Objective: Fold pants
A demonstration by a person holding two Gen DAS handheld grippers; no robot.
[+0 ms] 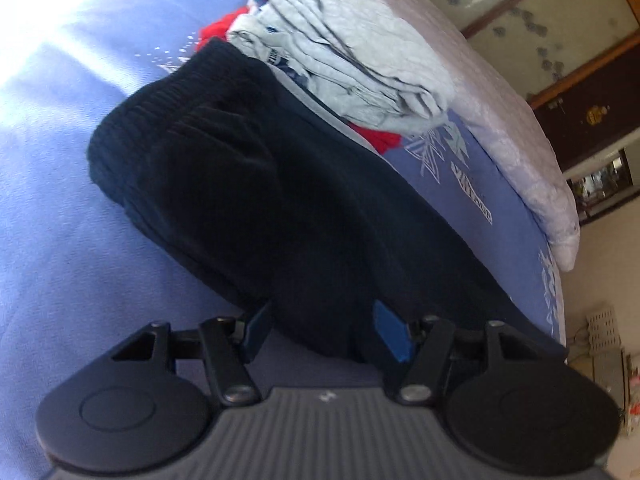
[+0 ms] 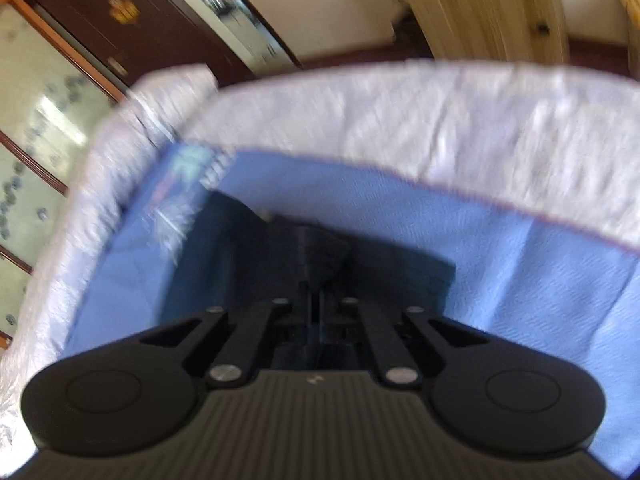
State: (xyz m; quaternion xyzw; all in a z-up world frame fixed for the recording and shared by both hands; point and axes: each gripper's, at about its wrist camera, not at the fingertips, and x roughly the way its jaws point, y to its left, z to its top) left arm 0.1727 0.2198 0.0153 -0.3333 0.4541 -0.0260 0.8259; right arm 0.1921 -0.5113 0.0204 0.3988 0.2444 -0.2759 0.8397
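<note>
Dark navy pants (image 1: 240,184) lie across the blue bedsheet (image 1: 60,240), with the ribbed waistband at the upper left. My left gripper (image 1: 324,320) is at the pants' near end. A thick fold of the cloth fills the gap between its blue pads (image 1: 390,332), which press on it from both sides. The right wrist view is blurred. In it the right gripper (image 2: 318,296) has its fingers together, and a pinched ridge of the pants (image 2: 400,264) rises to their tips.
A pile of pale grey clothes (image 1: 340,52) with a red garment (image 1: 218,30) under it lies just beyond the waistband. A lavender quilt (image 2: 400,120) borders the sheet along the bed's far edge. A wardrobe (image 1: 540,20) and the floor lie past the bed.
</note>
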